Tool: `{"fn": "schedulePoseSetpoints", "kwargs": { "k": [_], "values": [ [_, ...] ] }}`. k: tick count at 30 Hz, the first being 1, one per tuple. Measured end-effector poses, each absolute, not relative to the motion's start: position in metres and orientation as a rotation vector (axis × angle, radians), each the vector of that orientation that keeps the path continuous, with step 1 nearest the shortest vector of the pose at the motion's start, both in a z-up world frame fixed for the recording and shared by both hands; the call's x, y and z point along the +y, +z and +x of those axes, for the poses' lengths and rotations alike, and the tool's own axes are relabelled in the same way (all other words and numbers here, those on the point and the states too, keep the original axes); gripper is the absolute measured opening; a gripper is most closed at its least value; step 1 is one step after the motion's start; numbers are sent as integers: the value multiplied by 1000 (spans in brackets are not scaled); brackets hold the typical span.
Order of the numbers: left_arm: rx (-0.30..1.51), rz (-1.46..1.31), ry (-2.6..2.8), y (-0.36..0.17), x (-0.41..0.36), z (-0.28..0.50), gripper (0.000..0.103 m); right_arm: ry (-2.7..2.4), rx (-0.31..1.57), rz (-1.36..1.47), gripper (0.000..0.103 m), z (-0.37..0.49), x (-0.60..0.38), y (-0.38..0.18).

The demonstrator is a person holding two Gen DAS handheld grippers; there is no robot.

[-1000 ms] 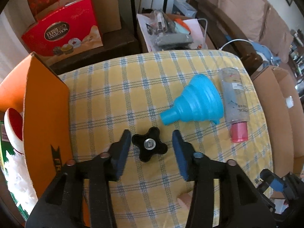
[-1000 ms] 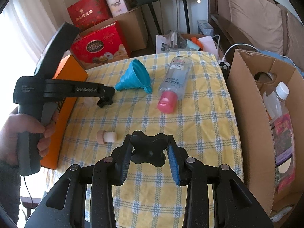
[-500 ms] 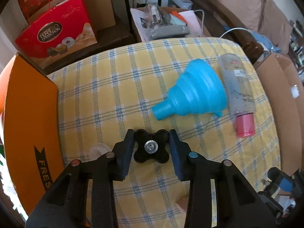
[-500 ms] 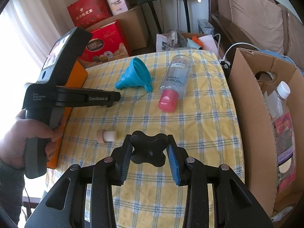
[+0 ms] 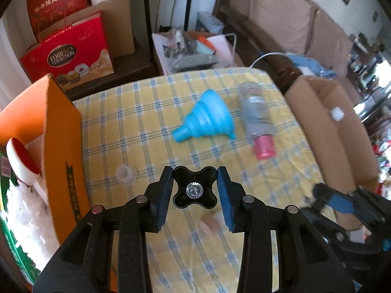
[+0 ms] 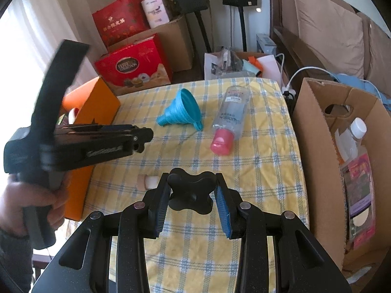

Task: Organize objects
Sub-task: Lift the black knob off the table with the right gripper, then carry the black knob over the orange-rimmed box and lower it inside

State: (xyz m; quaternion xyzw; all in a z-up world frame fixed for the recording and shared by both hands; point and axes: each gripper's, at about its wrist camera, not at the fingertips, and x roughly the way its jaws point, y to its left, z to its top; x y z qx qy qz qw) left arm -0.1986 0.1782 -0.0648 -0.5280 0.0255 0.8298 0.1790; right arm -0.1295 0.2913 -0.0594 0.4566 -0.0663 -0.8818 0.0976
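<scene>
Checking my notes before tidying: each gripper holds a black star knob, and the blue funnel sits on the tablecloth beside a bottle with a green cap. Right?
Nearly: the bottle cap is pink, not green, as the right wrist view shows. Each gripper does hold a black star knob, with the blue funnel beside the bottle.

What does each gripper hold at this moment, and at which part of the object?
The left gripper holds a black star knob, its pads on two opposite sides. The right gripper holds a second black star knob the same way.
</scene>
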Motion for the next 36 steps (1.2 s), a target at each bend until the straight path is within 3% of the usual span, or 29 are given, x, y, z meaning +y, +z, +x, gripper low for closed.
{"fn": "schedulePoseSetpoints", "kwargs": {
  "k": [13,36],
  "values": [
    [27,-1351,2388,-8,139,-151,34,-2619,-134,1277,36,-120,257,-29],
    [-78,-1326,2537,8,6,-100,34,-2471,-8,1160,36,-108,134,-4]
  ]
}}
